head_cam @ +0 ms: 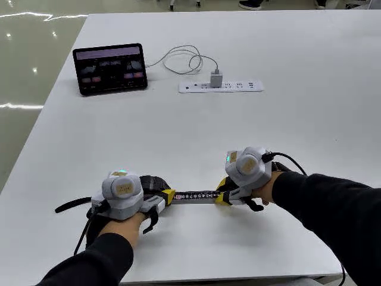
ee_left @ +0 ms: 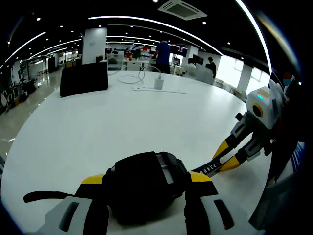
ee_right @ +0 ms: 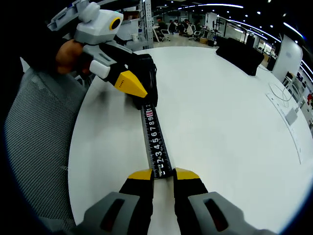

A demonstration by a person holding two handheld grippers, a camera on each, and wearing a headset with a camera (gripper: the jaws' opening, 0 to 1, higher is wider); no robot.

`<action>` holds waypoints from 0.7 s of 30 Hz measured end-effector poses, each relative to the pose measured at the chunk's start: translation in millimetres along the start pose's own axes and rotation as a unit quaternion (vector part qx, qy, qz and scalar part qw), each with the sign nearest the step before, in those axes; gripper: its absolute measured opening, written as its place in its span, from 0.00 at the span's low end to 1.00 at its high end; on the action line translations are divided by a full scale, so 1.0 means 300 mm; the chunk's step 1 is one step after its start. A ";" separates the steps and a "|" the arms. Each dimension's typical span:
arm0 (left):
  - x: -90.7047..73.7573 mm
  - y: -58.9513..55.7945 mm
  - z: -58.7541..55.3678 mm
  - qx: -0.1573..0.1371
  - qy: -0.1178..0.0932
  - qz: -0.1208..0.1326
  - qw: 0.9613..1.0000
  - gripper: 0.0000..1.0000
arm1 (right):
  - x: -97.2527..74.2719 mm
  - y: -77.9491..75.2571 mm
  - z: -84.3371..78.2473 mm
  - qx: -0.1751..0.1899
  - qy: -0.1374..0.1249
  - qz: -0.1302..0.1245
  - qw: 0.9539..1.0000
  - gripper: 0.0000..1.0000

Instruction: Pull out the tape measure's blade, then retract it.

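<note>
With the right gripper [ee_right: 163, 172] nipped onto the tip of the blade [ee_right: 155, 142] and the left gripper [ee_left: 146, 177] clamped round the black tape measure [ee_left: 144, 191], both low at the near edge of the white table [head_cam: 238, 131]: draw the tip straight and level away from the left gripper; hold that one flat; avoid twisting, lest the blade kink or slip the pinch. Only a short length out, so probably early in the pull; farther off, well apart, a power strip [head_cam: 221, 87] and a tablet [head_cam: 111, 68].
</note>
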State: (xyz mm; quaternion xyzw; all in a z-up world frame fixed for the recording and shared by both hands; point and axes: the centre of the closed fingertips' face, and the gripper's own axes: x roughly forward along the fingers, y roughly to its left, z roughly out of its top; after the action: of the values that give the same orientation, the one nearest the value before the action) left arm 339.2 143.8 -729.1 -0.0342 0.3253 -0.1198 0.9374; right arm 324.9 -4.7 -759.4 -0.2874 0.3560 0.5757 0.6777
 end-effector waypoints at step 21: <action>0.000 0.000 -0.001 -0.002 0.000 -0.001 1.000 0.59 | 0.024 0.008 0.030 -0.012 -0.006 0.003 1.000 0.11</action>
State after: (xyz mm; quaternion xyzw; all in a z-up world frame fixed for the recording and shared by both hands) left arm 339.0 143.7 -729.2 -0.0359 0.3258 -0.1202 0.9371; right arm 324.5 7.1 -759.9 -0.2913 0.3461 0.5833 0.6747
